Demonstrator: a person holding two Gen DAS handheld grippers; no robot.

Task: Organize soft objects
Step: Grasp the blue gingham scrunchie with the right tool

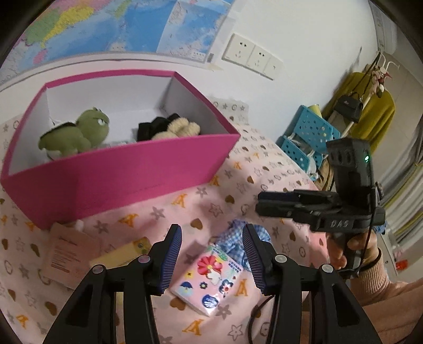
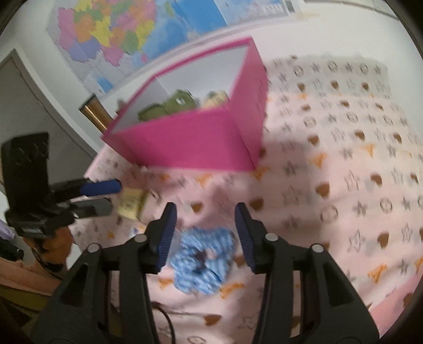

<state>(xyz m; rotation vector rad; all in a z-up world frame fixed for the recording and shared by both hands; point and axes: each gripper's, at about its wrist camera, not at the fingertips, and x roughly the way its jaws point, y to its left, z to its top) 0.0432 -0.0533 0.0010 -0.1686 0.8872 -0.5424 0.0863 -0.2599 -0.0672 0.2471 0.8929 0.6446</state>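
Note:
A pink box (image 1: 127,169) stands on the pink patterned cloth (image 1: 211,201); it also shows in the right wrist view (image 2: 190,143). Inside lie a green plush toy (image 1: 79,132), a black soft item (image 1: 153,128) and a cream fluffy item (image 1: 182,128). A blue checked scrunchie (image 2: 203,256) lies on the cloth between the fingers of my open, empty right gripper (image 2: 205,232). My left gripper (image 1: 212,254) is open and empty above a pink sticker-covered packet (image 1: 208,280), with the scrunchie (image 1: 235,238) just beyond. The right gripper (image 1: 264,203) shows in the left wrist view too.
A pink card (image 1: 68,254) and a yellow packet (image 1: 124,254) lie on the cloth before the box. Blue perforated baskets (image 1: 304,137) and a rack with a yellow garment (image 1: 370,111) stand off the right edge. A map (image 1: 105,23) and sockets (image 1: 251,55) are on the wall.

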